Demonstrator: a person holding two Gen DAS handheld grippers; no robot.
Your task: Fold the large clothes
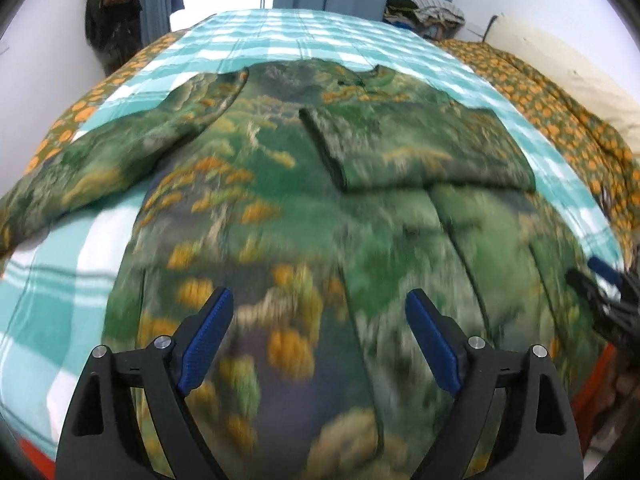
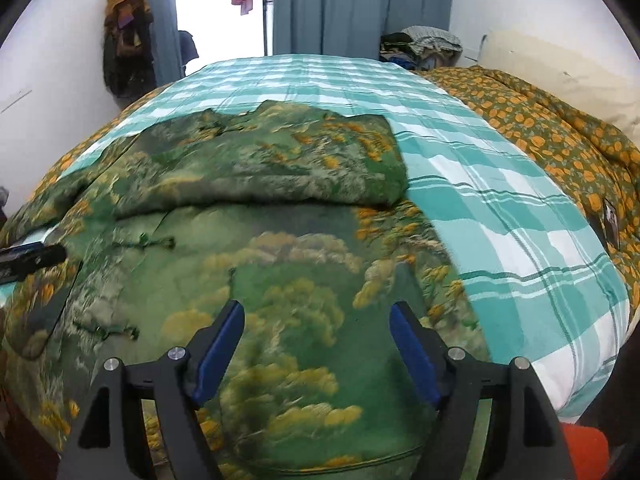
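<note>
My left gripper (image 1: 319, 336) hangs spread and empty above the near hem of the large green garment with orange-yellow floral print (image 1: 280, 208), which lies flat along the near edge of the teal-and-white checked bedspread (image 1: 280, 36). Its left sleeve (image 1: 120, 148) is out toward the bed's left edge; the right sleeve (image 2: 280, 164) is folded in across the chest, I judge to square the body. My right gripper (image 2: 317, 344) is likewise spread, holding nothing, over the hem's right part, likely placed to lift it
</note>
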